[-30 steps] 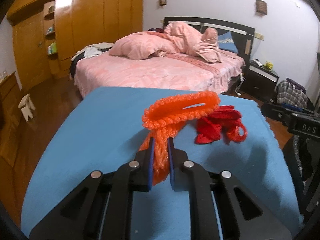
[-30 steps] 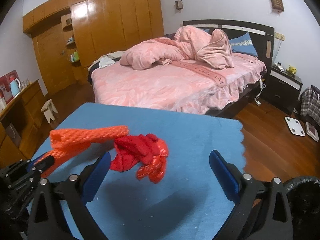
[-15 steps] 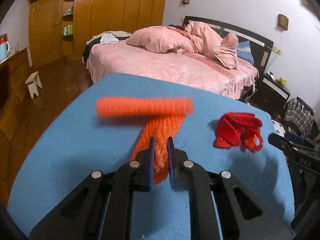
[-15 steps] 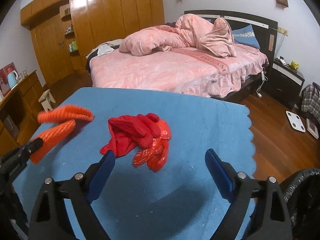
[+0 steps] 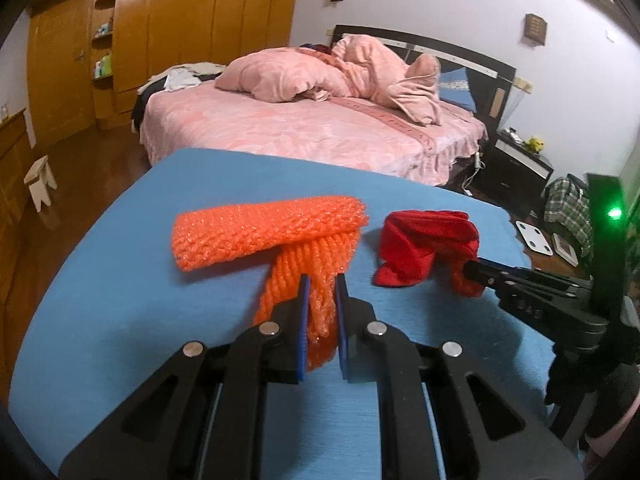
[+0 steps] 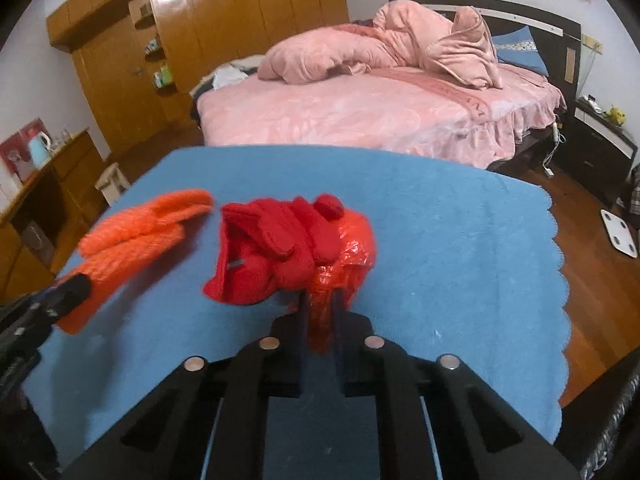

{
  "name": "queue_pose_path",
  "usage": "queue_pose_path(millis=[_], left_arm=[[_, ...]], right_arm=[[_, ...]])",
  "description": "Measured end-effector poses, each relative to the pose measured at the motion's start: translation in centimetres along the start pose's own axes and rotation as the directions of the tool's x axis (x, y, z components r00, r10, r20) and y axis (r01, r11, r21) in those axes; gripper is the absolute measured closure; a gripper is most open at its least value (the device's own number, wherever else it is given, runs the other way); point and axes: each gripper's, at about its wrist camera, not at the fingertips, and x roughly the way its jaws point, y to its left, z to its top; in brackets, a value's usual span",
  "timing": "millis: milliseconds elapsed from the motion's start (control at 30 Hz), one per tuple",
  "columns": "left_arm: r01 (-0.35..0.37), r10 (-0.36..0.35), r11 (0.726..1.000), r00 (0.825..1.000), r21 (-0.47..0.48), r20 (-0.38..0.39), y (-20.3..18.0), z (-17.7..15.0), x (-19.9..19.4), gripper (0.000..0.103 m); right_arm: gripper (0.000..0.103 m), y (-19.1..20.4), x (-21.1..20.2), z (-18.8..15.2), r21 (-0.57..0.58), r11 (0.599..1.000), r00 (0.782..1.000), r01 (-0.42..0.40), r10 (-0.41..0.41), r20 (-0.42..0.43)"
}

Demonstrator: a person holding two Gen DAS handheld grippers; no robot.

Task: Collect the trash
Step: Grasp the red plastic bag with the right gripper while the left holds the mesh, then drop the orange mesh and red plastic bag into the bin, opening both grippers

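Trash on the blue cloth (image 5: 120, 280): two items, each in a gripper.

Item 1: orange foam net (image 5: 272, 232), folded over so that one wide band lies crosswise above a twisted tail. The left gripper (image 5: 322, 312) pinches that tail between its blue pads (image 5: 303, 320); jaws nearly together with the net squeezed in the gap. From the right wrist view the net (image 6: 136, 236) sits at the left side of the cloth, blurred, with the left gripper's black tip on its lower end.

Item 2: red plastic bag (image 6: 352, 248) bunched together with a red cloth bundle (image 6: 272, 248), near the middle of the blue cloth. The right gripper (image 6: 320, 320) has just closed its jaws; they now pinch a crumpled strip of the bag, which hangs down between them. The cloth bundle lies against the bag on its left side. In the left wrist view the bundle (image 5: 424, 248) is just right of the net, not touching it, and the right gripper's black tip meets its lower right corner.

Background: pink bed (image 5: 312, 128) beyond the cloth, wooden wardrobe (image 5: 192, 20) at far left, dark nightstand (image 5: 516, 172) at right.
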Motion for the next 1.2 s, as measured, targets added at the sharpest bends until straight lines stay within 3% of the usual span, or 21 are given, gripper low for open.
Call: queue_pose_path(millis=[200, 533, 733, 933, 1200], left_arm=[[0.029, -0.029, 1.0, 0.999, 0.002, 0.017, -1.3, -0.1, -1.0, 0.092], [0.085, -0.084, 0.996, 0.996, 0.03, -0.016, -4.0, -2.5, -3.3, 0.092], [0.142, -0.142, 0.988, 0.99, 0.06, 0.0, -6.4, -2.5, -5.9, 0.092], [0.227, -0.23, 0.967, 0.973, 0.114, 0.013, -10.6, -2.4, -7.9, 0.092], [0.353, -0.358, 0.917, 0.934, 0.187, -0.01, -17.7, -2.8, -8.7, 0.092]], right_arm=[[0.093, 0.1, -4.3, -0.8, 0.017, 0.999, 0.998, -0.028, 0.027, 0.06], [0.093, -1.7, -8.0, -3.8, 0.063, 0.998, 0.999, 0.012, -0.015, 0.051], [0.093, -2.9, -11.7, -4.7, 0.073, 0.997, 0.995, 0.039, -0.045, 0.089], [0.093, -4.8, -15.8, -5.7, 0.097, 0.992, 0.988, 0.085, -0.097, 0.124], [0.093, -9.7, -21.7, -8.0, 0.168, 0.966, 0.964, 0.197, -0.222, 0.144]])
